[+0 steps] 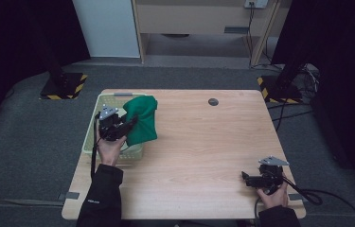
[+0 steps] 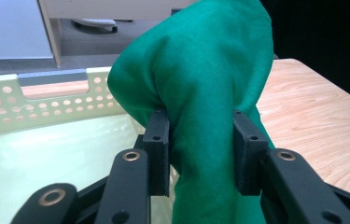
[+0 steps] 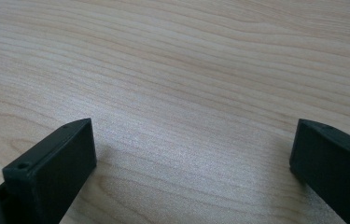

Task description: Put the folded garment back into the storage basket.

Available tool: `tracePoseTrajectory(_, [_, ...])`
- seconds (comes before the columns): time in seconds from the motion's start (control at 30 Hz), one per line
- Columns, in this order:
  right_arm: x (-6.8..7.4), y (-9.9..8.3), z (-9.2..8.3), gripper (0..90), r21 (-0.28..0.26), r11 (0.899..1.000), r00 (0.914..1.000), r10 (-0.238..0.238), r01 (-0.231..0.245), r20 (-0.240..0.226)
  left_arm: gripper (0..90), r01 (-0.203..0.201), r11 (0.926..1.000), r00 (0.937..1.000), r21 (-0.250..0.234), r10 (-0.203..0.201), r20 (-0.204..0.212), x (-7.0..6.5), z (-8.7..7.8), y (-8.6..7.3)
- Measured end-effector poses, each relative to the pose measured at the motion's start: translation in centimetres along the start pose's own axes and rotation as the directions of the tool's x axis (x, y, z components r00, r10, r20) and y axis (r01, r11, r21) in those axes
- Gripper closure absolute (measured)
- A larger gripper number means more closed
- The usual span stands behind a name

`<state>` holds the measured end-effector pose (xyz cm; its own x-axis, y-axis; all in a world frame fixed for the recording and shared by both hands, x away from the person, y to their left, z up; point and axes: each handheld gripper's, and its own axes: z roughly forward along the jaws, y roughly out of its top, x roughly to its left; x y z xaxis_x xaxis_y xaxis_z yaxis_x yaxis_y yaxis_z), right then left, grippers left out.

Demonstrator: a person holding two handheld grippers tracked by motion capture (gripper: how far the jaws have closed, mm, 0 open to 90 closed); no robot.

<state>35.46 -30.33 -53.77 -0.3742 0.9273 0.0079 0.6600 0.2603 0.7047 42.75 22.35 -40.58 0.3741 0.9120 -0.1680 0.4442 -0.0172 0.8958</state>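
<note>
A green cloth [image 1: 143, 119] hangs bunched over the right rim of a pale green perforated basket [image 1: 100, 107] at the table's left. My left gripper [image 1: 128, 125] is shut on the cloth; in the left gripper view both pads [image 2: 159, 154] press a thick fold of the green cloth [image 2: 200, 84] between them, above the basket's [image 2: 46, 100] inside. My right gripper [image 1: 245, 178] rests low over the wooden table near the front right corner. In the right gripper view its jaws stand wide apart, with nothing but bare table [image 3: 186, 84] between the fingertips [image 3: 60, 163].
The wooden table [image 1: 203, 142] has a small dark round cap [image 1: 213, 101] near its far edge. Black stands with hazard-striped bases [image 1: 64, 85] flank the table on the grey floor. A cable [image 1: 317, 196] trails from the right gripper.
</note>
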Motion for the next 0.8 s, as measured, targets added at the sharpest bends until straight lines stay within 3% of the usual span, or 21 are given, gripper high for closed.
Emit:
tracePoseTrajectory(0.37, [0.0, 0.0, 0.0, 0.4, 0.000, 1.000, 1.0000, 0.000, 0.000, 0.000, 64.3, 0.005, 0.9999, 0.9995, 0.014, -0.004, -0.031, 1.1, -0.1, 0.0])
tracePoseTrajectory(0.8, [0.0, 0.0, 0.0, 0.4, 0.000, 1.000, 1.0000, -0.001, 0.001, 0.000, 64.3, 0.034, 0.9990, 0.9965, 0.029, -0.032, -0.077, 3.8, -1.1, -0.2])
